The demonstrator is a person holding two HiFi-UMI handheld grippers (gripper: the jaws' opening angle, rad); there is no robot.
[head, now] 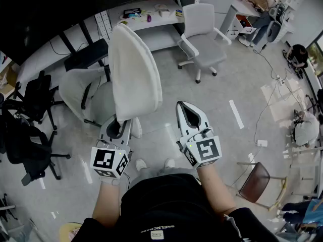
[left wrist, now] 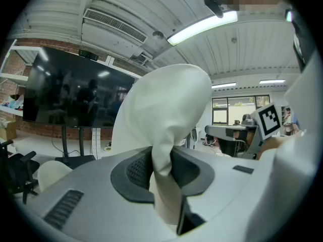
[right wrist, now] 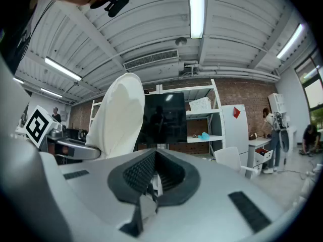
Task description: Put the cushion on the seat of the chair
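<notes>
Forearms point(head: 107, 205) reach forward, level: left tongs point(head: 121, 121) pinch the upright cushion point(head: 133, 74) by its lower corner; right tongs point(head: 184, 105) clenched, empty. Left gripper view alone shows fabric squeezed between pads point(left wrist: 133, 171).

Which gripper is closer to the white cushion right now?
Left. The left gripper is clamped on the cushion at its lower edge; the right gripper is off to its right, shut, not touching it.
</notes>
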